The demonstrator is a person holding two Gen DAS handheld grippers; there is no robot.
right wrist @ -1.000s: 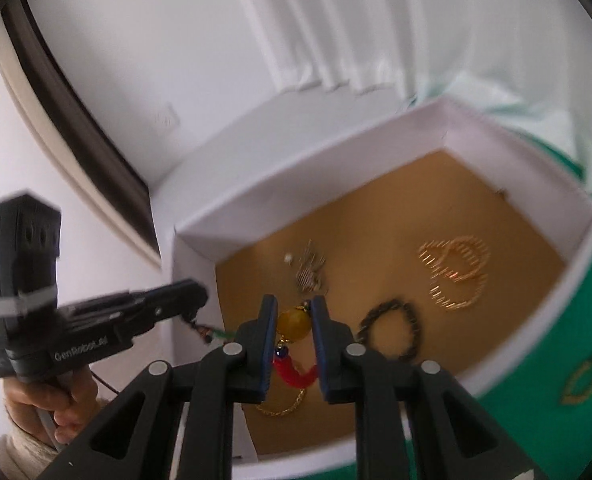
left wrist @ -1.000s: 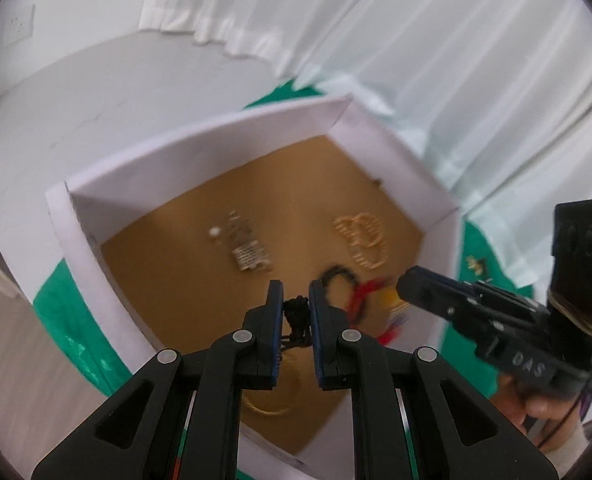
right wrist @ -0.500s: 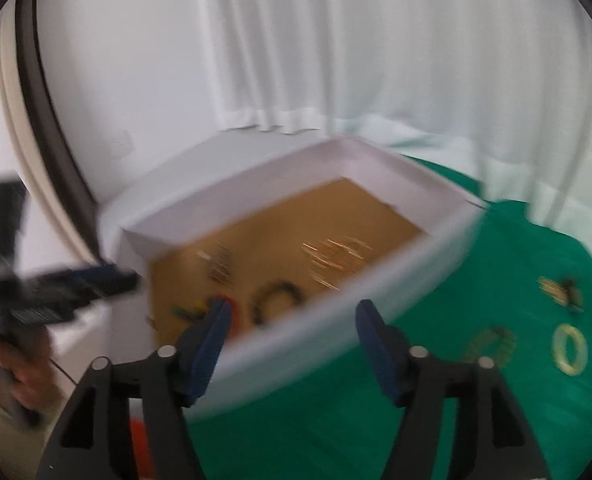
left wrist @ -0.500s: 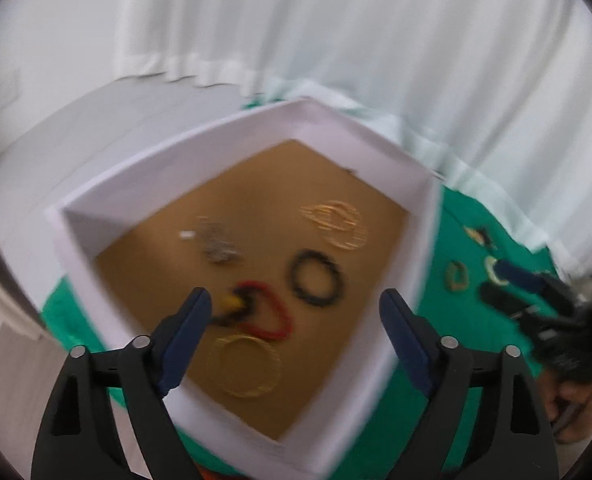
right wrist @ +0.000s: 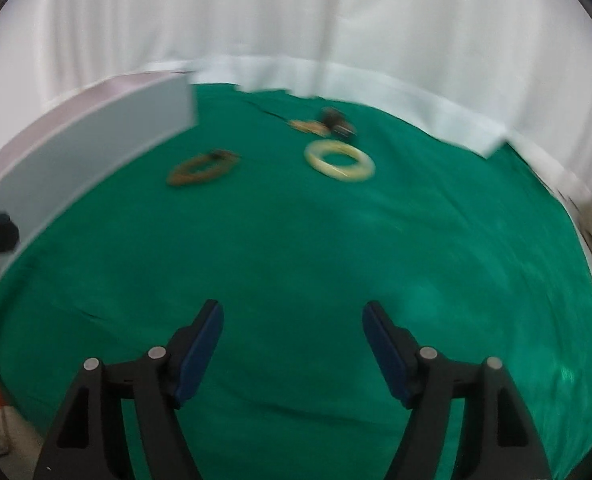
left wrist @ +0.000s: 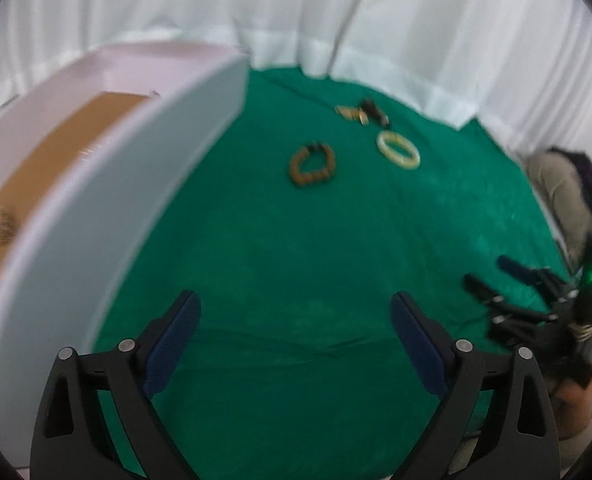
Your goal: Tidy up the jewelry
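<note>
Gaping wide and empty, left gripper [left wrist: 295, 332] and right gripper [right wrist: 292, 330] jaws, box [left wrist: 108, 184] interior visible only from left wrist

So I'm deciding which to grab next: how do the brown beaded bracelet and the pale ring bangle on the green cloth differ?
The brown beaded bracelet is made of separate dark-amber beads, while the pale bangle is one smooth cream band. The bracelet lies slumped in an uneven loop; the bangle keeps a round shape. The bracelet lies nearer the white box, the bangle farther from it. Both lie flat on the green cloth, untouched.

Green cloth [right wrist: 335, 248], white box [left wrist: 108, 184] — brown floor, cream bangle [right wrist: 339, 159], seemingly amber bracelet [left wrist: 311, 165]
</note>
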